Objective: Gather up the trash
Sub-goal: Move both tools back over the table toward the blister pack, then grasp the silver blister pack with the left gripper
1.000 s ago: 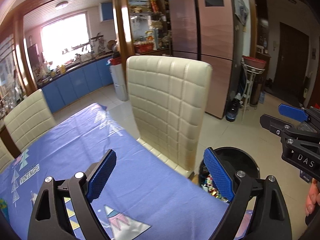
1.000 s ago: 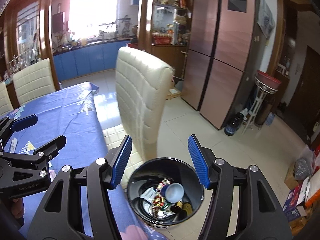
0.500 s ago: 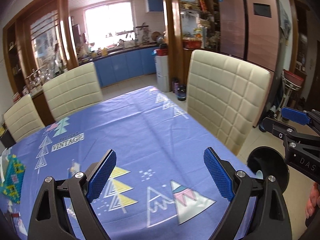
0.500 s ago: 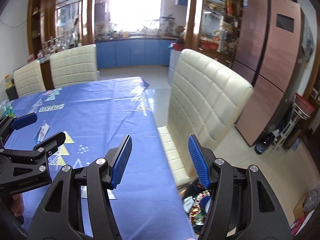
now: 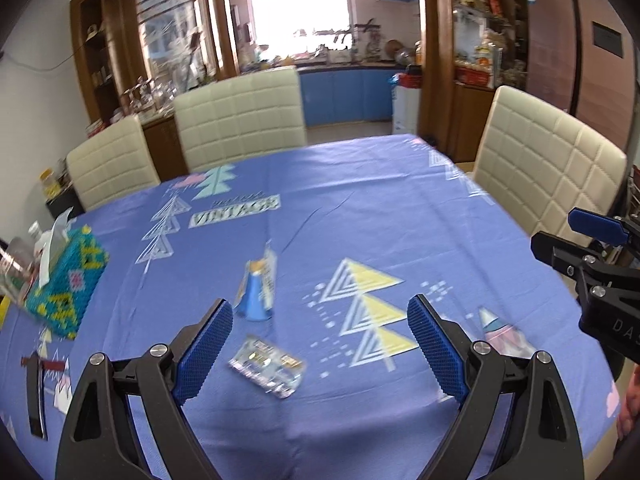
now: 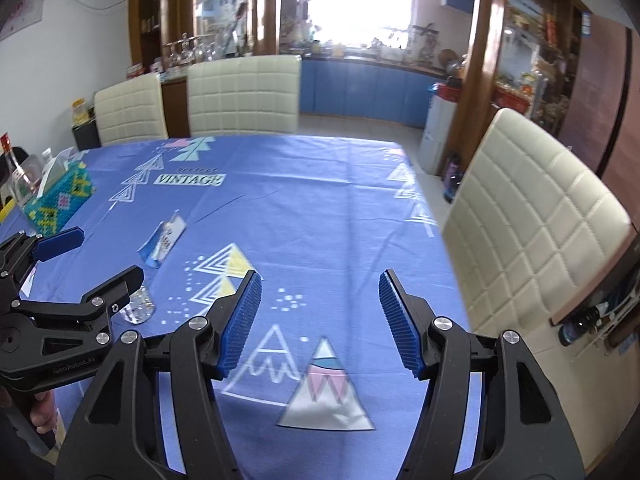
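Two pieces of trash lie on the purple tablecloth [image 5: 360, 208]: a blue wrapper [image 5: 258, 292] and, nearer, a clear crumpled packet [image 5: 266, 366]. Far left sits a teal tissue box [image 5: 64, 284]. The left gripper [image 5: 320, 344] hangs above the packet, jaws wide and empty. To its right, the right gripper [image 6: 320, 320] is spread wide too, nothing between its pads. A cream chair [image 6: 532, 224] stands at the table's right edge.
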A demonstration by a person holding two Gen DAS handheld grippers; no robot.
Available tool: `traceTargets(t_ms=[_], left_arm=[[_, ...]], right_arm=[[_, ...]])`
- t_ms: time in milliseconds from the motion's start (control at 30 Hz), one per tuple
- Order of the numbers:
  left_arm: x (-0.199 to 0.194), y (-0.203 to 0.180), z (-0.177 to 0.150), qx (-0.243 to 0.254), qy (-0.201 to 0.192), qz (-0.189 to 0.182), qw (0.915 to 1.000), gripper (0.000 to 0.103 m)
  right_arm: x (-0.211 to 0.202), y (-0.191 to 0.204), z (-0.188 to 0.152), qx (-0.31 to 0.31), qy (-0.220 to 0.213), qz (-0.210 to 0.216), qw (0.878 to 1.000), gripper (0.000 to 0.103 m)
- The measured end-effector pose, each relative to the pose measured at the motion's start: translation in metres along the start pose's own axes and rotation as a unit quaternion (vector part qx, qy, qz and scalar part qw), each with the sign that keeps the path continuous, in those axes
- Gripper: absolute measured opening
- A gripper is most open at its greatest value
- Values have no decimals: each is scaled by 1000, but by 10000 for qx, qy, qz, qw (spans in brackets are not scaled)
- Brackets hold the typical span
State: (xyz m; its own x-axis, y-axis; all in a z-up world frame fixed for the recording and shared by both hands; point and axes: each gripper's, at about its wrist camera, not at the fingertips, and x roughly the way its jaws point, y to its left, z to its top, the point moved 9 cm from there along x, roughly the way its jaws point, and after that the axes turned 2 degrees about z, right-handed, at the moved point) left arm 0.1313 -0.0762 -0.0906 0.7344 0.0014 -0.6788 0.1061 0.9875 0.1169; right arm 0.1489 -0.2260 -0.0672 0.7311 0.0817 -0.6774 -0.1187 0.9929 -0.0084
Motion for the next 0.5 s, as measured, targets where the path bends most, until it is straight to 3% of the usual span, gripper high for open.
traceTargets(t_ms=[233, 500], left_arm=[[35, 41, -41, -476, 440, 168, 9978, 87], [72, 53, -75, -990, 819, 402, 9909, 87]], right_arm=[[39, 47, -5, -276, 315, 317, 9986, 63], [70, 66, -20, -396, 625, 471, 9962, 63]])
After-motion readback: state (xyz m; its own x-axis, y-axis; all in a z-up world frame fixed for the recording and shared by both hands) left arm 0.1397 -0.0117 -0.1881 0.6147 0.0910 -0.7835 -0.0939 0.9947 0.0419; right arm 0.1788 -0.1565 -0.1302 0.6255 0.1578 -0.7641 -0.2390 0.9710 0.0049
